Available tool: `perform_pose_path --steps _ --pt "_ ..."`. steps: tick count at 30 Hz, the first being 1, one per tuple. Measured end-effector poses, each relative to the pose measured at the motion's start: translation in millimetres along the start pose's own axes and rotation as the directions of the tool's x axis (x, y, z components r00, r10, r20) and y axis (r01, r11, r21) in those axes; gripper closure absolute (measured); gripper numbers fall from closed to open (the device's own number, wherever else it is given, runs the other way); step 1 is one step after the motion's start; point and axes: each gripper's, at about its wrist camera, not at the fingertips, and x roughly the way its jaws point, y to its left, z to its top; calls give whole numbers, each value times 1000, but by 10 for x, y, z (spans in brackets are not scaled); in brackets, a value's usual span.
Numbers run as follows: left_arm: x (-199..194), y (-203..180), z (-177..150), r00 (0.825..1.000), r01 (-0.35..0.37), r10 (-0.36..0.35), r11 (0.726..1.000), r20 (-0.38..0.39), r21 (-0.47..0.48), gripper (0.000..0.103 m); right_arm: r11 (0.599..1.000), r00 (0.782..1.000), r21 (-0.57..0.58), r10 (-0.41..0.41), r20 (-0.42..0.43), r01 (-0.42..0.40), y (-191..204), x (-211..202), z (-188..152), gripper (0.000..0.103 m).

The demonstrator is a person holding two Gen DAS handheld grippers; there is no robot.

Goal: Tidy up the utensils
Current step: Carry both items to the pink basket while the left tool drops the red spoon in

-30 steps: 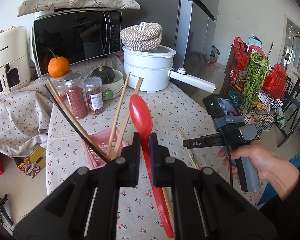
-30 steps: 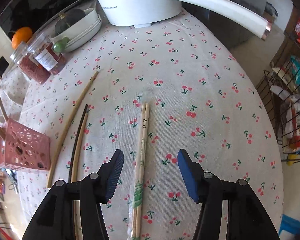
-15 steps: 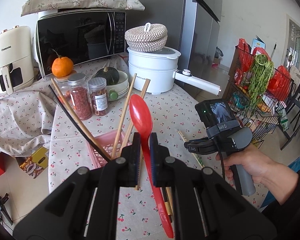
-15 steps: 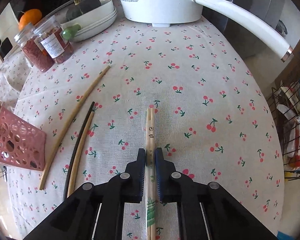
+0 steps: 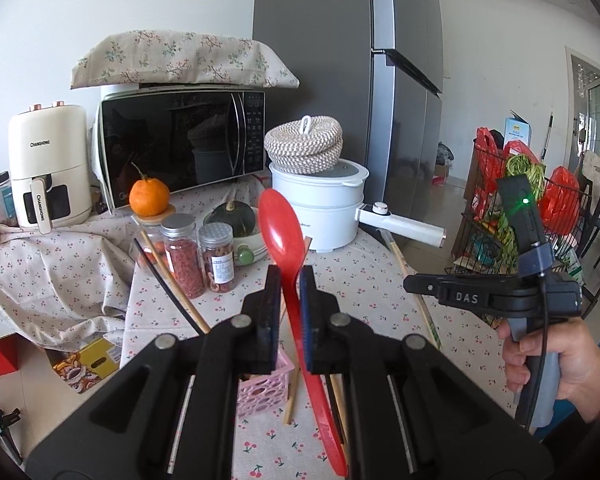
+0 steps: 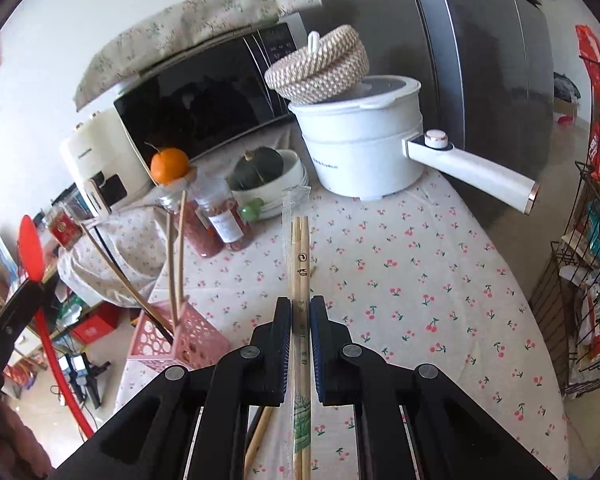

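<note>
My left gripper (image 5: pixel 289 280) is shut on the handle of a red spoon (image 5: pixel 281 232), whose bowl points up above the table. Behind its fingers a pink perforated basket (image 5: pixel 262 384) shows partly, with a black chopstick (image 5: pixel 168 280) and wooden ones leaning out of it. My right gripper (image 6: pixel 300 308) is shut on a plastic-wrapped pair of wooden chopsticks (image 6: pixel 301 256), held above the cherry-print tablecloth (image 6: pixel 420 280). In the right wrist view the basket (image 6: pixel 176 340) stands to the lower left and the spoon (image 6: pixel 32 248) is at the far left edge. In the left wrist view a hand (image 5: pixel 556 364) holds the right gripper (image 5: pixel 410 282).
A white electric pot (image 5: pixel 320 204) with a long handle, two spice jars (image 5: pixel 204 256), a bowl with a squash, an orange, a microwave (image 5: pixel 180 148) and an air fryer stand at the back. Loose chopsticks (image 6: pixel 260 436) lie on the cloth below the grippers. A wire rack (image 5: pixel 500 220) stands right of the table.
The right gripper shut on the wrapped chopsticks and lifted them off the cloth, tilting up. The left gripper rose slightly with the spoon still held.
</note>
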Motion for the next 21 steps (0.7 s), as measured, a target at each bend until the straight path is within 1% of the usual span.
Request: perform_pose_path --steps 3,5,9,12,16,18,21 --pt "-32 56 35 998 -22 22 1000 55 -15 93 999 998 -4 32 52 -32 59 -201 25 93" --pt "-35 102 51 995 -41 43 999 90 -26 93 999 996 -15 47 73 -46 85 -261 34 93" --pt "21 184 40 986 -88 93 995 142 -40 93 998 995 -23 56 77 -55 112 -298 20 93" --pt "114 263 4 980 -115 124 991 153 -66 93 998 996 -21 60 72 -59 114 -277 11 93" --pt "256 423 -56 973 -143 167 978 159 -154 93 998 996 -18 67 65 -66 116 -222 5 93" --pt "323 464 -65 962 -186 215 967 167 -172 93 998 996 -20 69 64 -67 124 -203 8 93" --pt "399 458 -96 939 -255 283 954 194 -158 93 997 995 -17 70 66 -68 125 -191 7 93"
